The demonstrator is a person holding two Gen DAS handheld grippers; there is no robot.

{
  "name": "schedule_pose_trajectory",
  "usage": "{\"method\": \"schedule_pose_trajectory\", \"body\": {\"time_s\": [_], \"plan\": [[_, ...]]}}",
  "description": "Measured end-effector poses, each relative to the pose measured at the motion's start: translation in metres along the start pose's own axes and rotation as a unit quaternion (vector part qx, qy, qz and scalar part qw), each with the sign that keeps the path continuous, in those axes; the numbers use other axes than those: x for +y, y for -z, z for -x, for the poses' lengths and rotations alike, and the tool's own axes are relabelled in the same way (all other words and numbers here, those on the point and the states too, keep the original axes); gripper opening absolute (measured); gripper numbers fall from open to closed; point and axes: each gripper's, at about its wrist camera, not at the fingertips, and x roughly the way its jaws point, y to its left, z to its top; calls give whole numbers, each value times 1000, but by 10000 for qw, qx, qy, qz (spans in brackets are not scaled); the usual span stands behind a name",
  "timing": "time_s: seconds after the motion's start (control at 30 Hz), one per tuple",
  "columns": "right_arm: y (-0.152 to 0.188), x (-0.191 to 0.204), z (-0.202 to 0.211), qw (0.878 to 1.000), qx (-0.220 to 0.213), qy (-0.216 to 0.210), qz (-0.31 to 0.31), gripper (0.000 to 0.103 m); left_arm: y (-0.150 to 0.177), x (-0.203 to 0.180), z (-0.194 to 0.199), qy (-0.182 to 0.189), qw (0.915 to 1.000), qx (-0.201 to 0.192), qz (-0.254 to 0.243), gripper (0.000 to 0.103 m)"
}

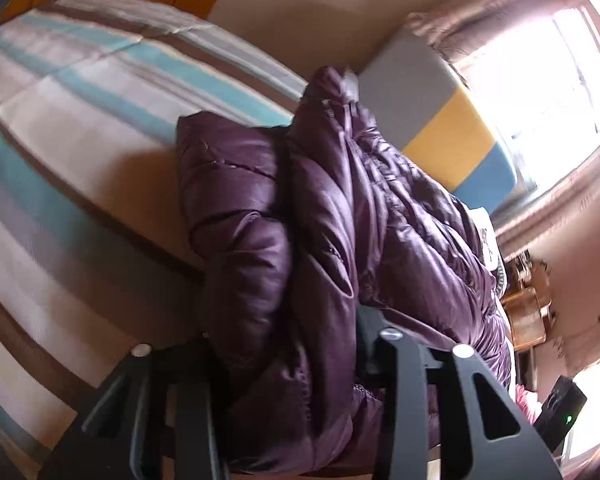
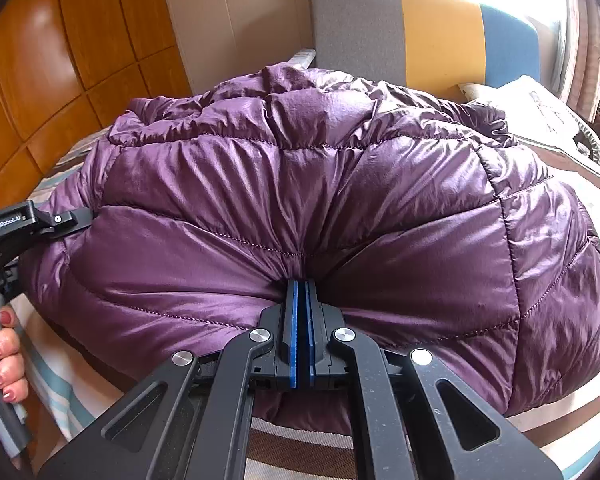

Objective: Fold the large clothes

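Purple quilted puffer jacket (image 2: 300,208) (shiny), bunched in a puffy heap on striped bedding

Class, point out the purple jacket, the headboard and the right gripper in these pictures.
Purple jacket (image 2: 300,184): right wrist view, puffy quilted panel.
Headboard (image 2: 440,36): right wrist view, yellow section.
Right gripper (image 2: 302,292): right wrist view, blue-padded tips pinching the jacket.

"GenRobot.AI" is printed on the left hand-held gripper (image 2: 76,216) body.

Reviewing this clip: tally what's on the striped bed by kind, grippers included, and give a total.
Puffy purple quilted down jacket: 1
Black two-finger grippers, both clamped on the jacket, left gripper and right gripper: 2
White printed pillow by the headboard: 1
Total: 4
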Motion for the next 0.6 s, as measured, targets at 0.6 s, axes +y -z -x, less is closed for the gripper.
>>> {"method": "schedule_pose_trajectory", "body": {"time_s": [0.6], "plan": [[-60, -19, -22, 9997, -108, -122, -205, 4, 7, 3, 11, 114, 9994, -319, -7, 22]]}}
